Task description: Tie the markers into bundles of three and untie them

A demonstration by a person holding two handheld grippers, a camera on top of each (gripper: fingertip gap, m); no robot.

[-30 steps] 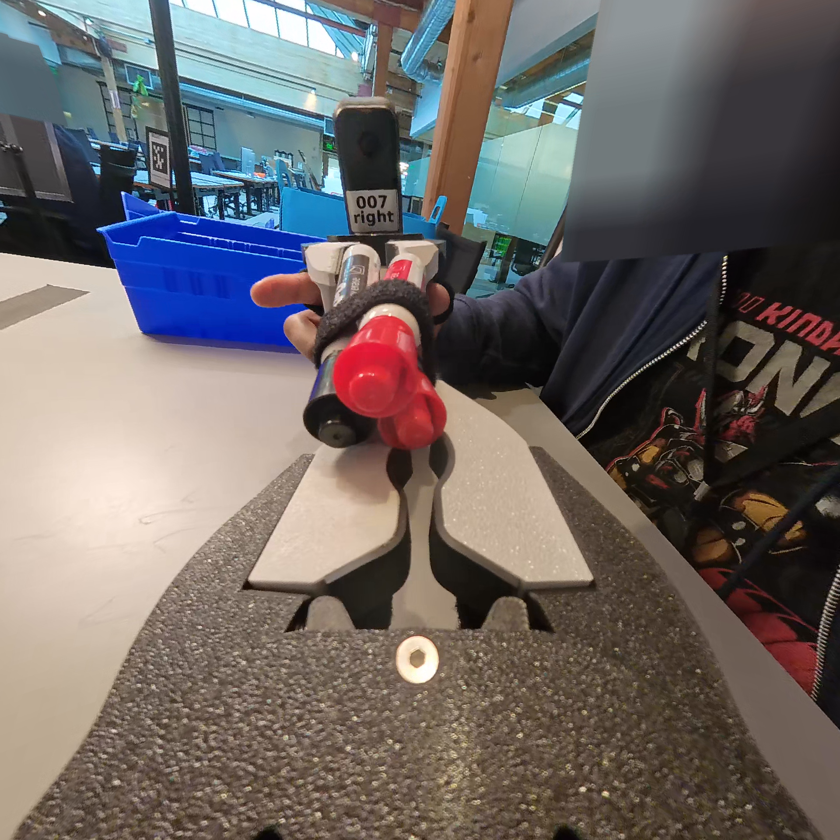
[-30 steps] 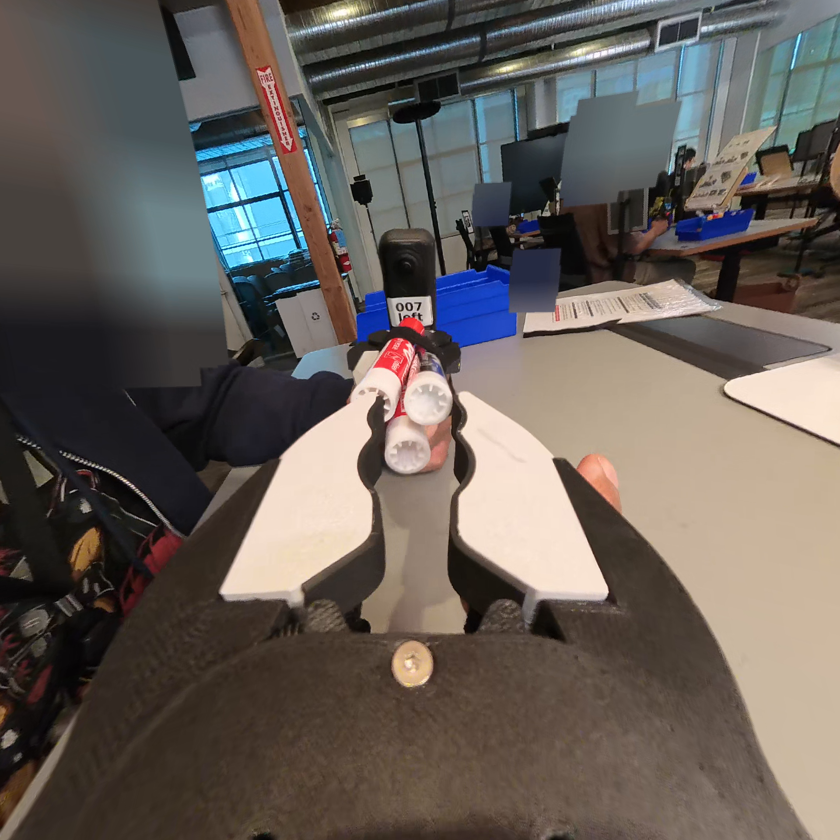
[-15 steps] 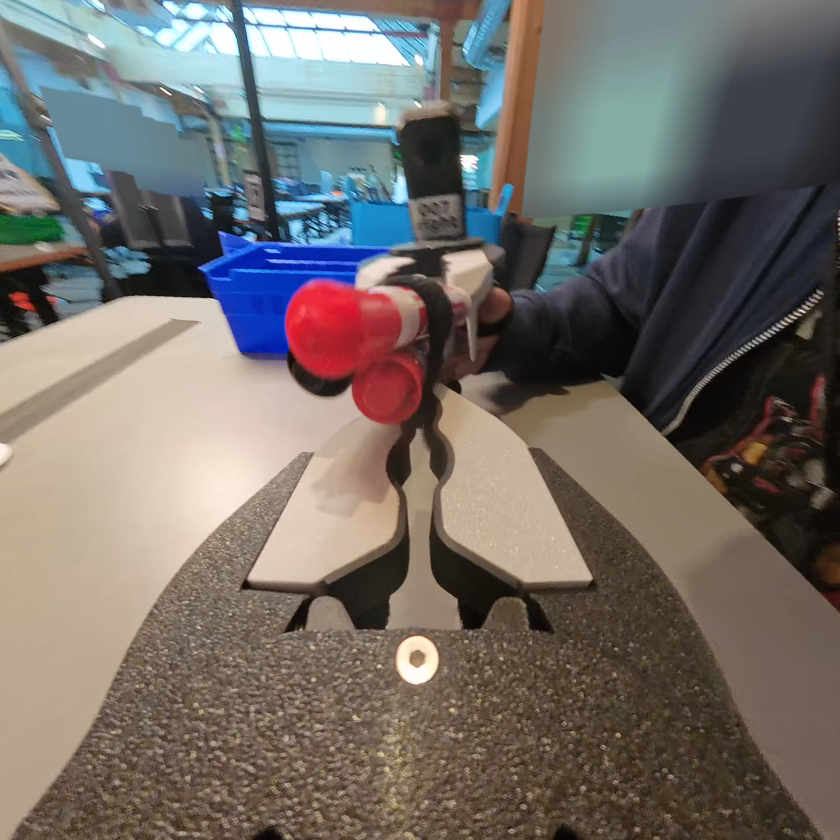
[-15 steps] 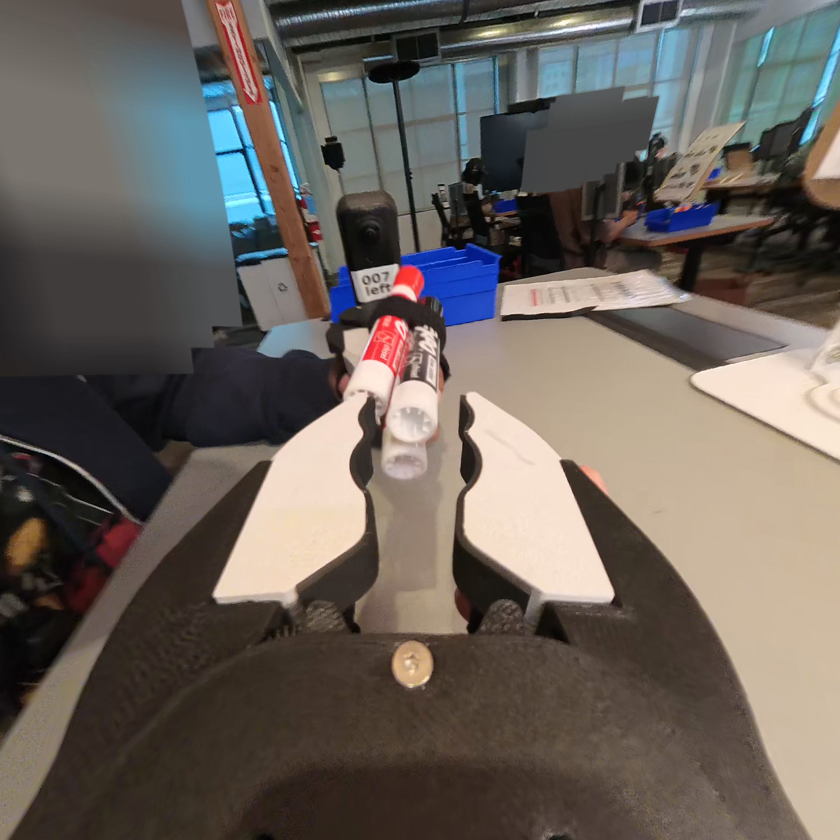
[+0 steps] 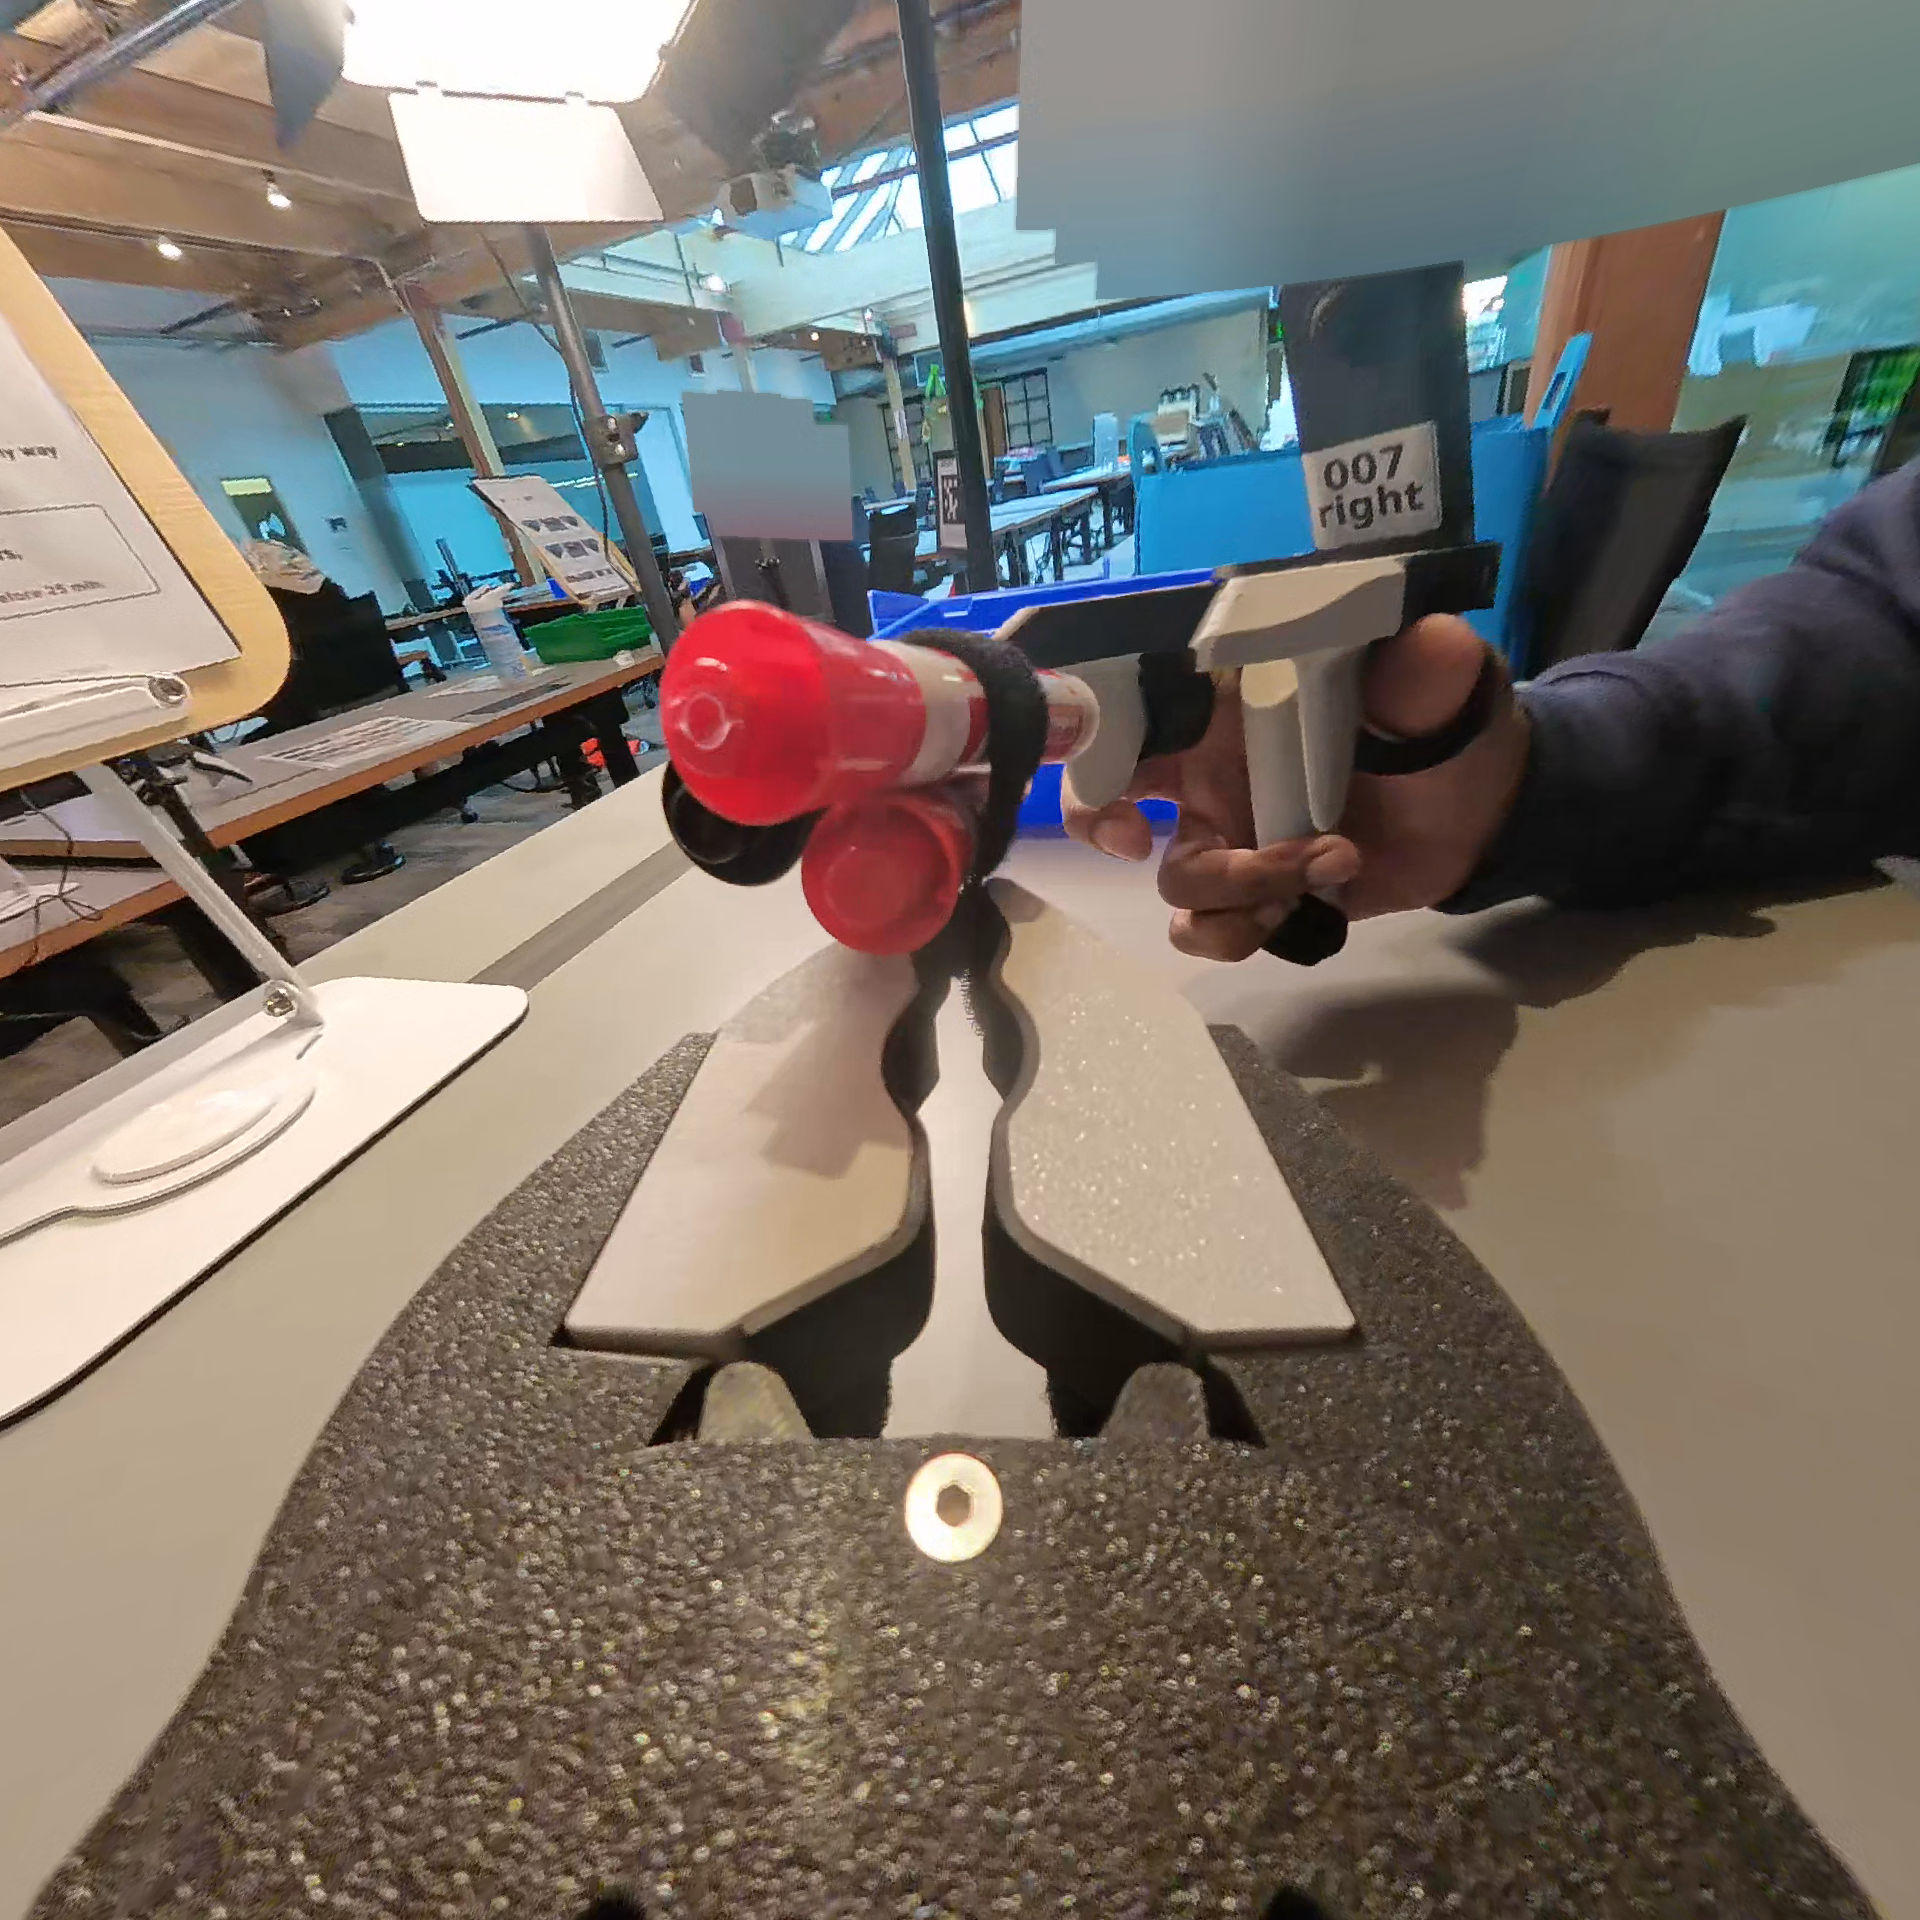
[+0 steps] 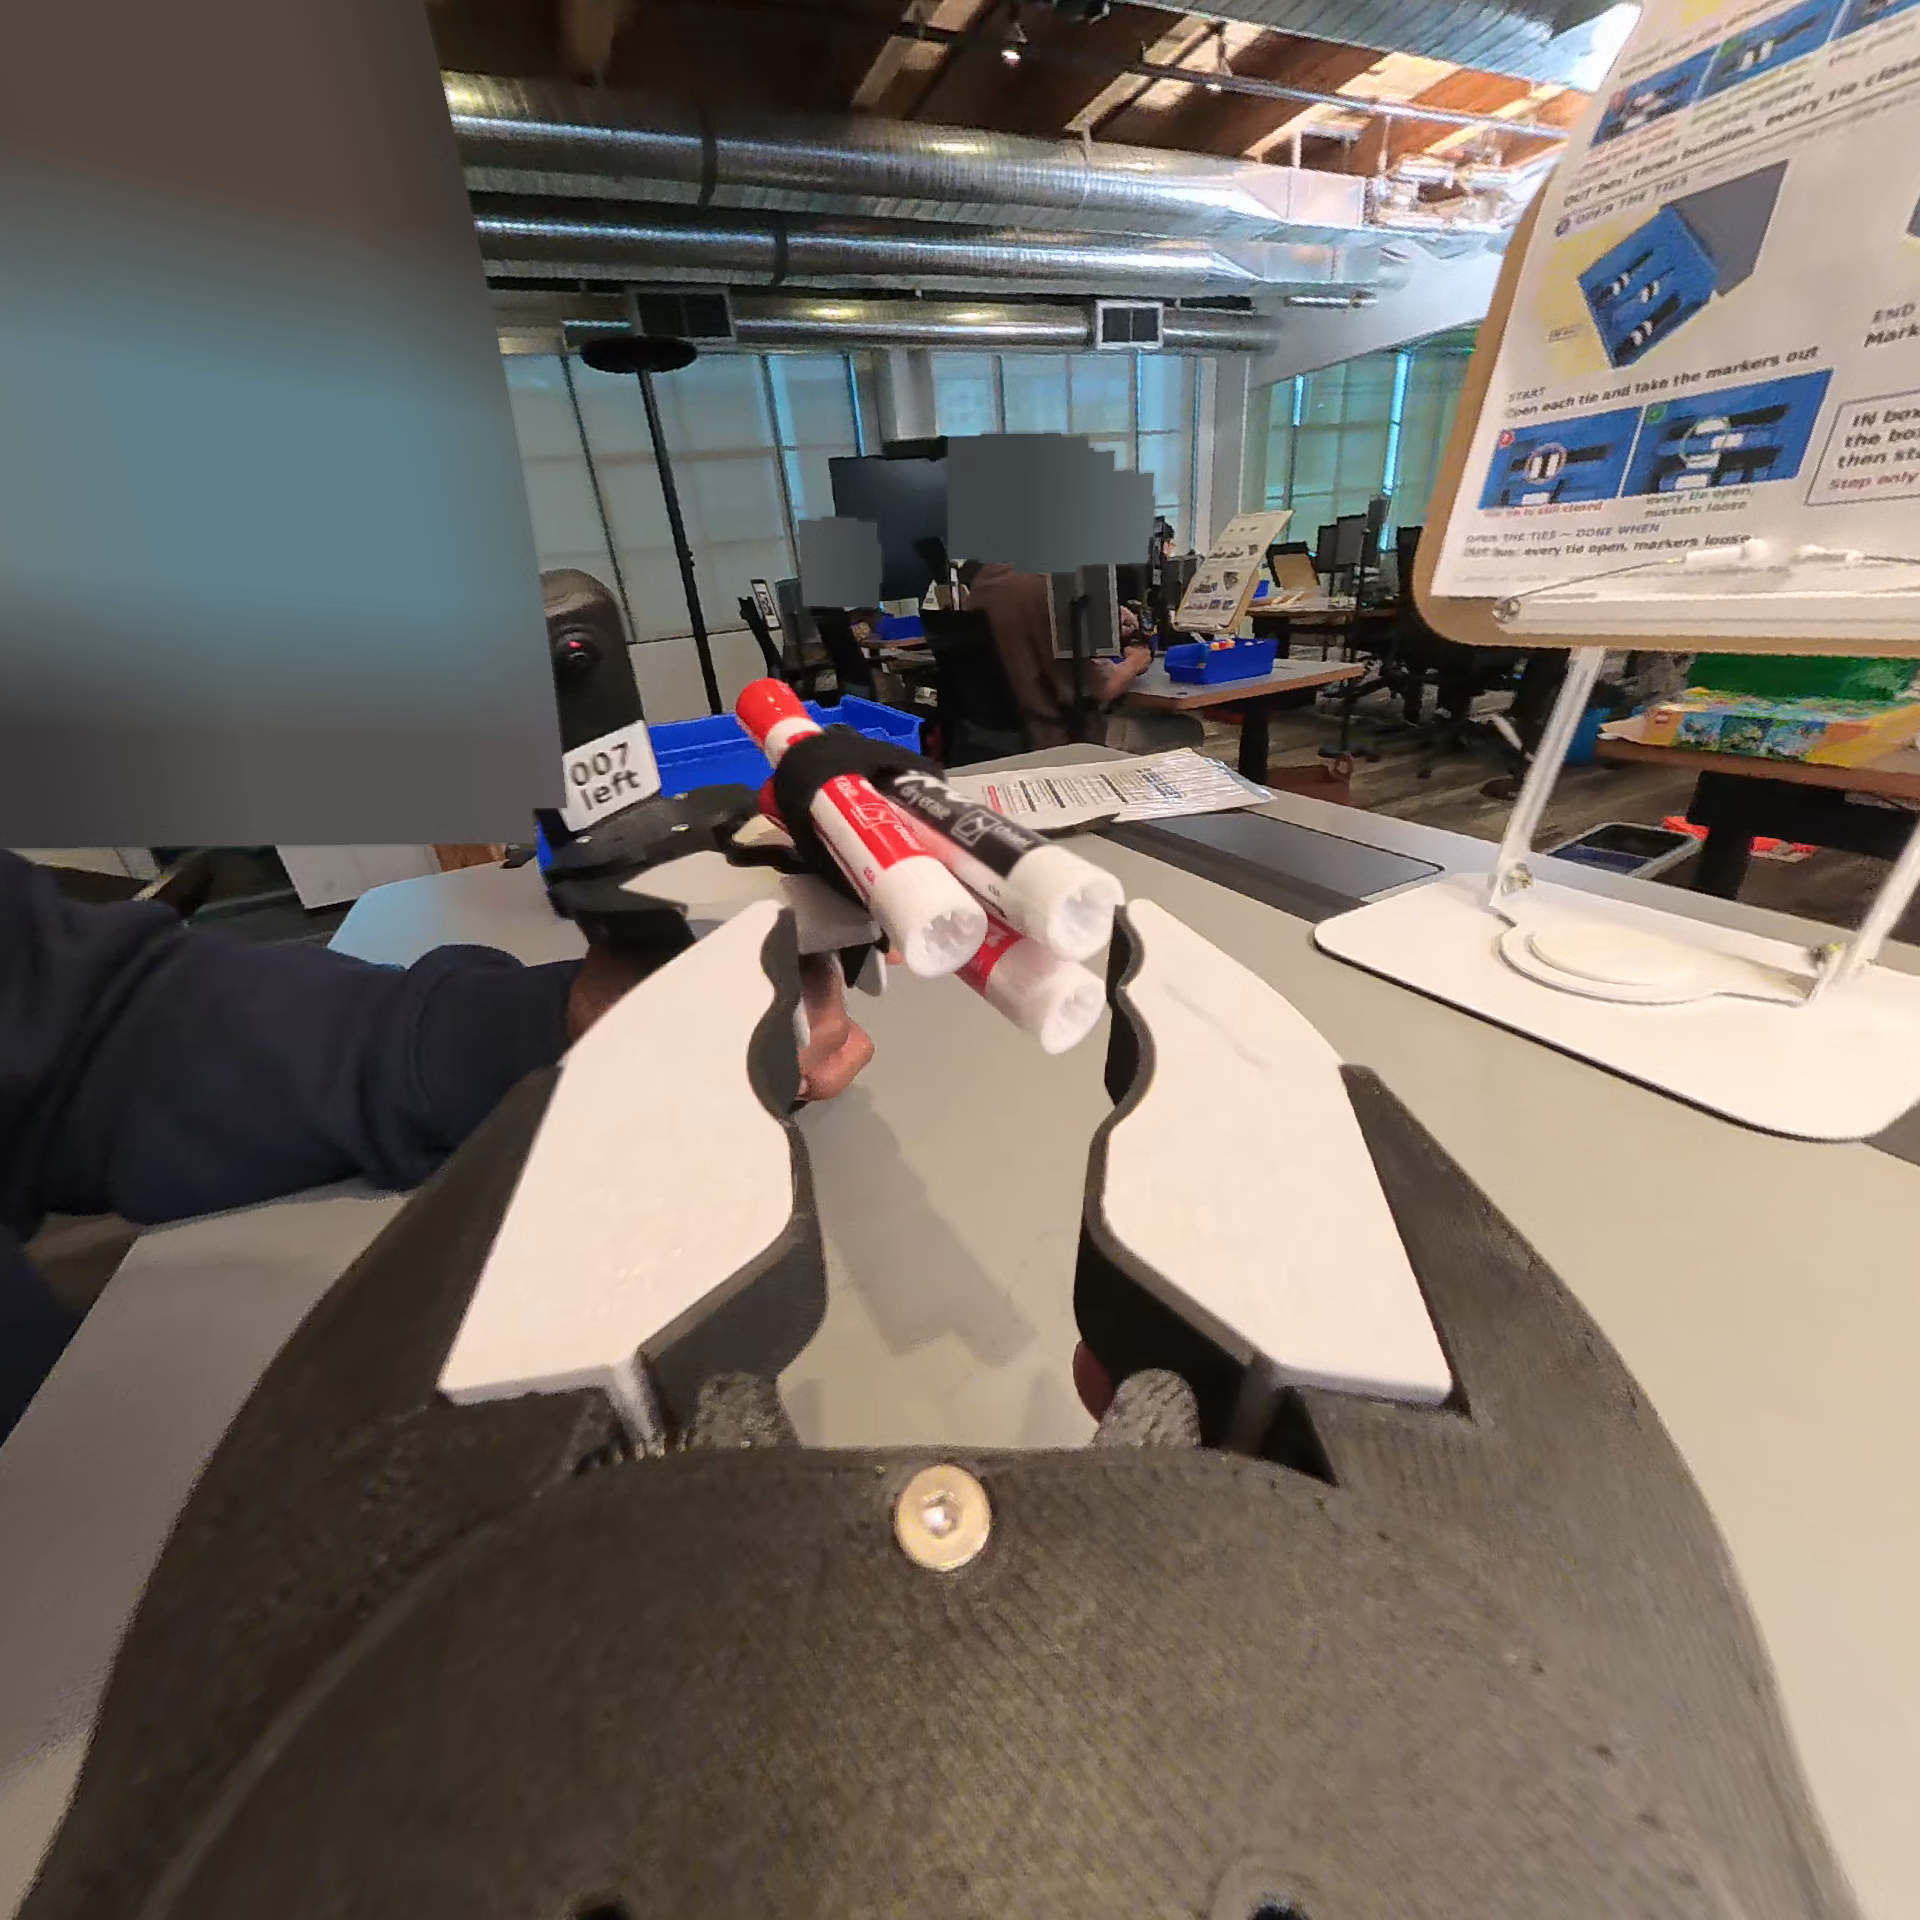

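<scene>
Left gripper [image 5: 951,966], low in the middle of its view, pinches the black strap [image 5: 1003,748] wrapped round three markers [image 5: 821,748] held up over the grey table [image 5: 1610,1195], while right gripper [image 6: 951,971] is spread wide around their white ends, with blue bins [image 6: 727,753] far behind.

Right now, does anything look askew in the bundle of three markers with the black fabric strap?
Slightly. The three bundled markers are not flush: one red cap juts well past the others. The bundle hangs tilted above the grey table, with the left gripper pinching its black fabric strap.
</scene>
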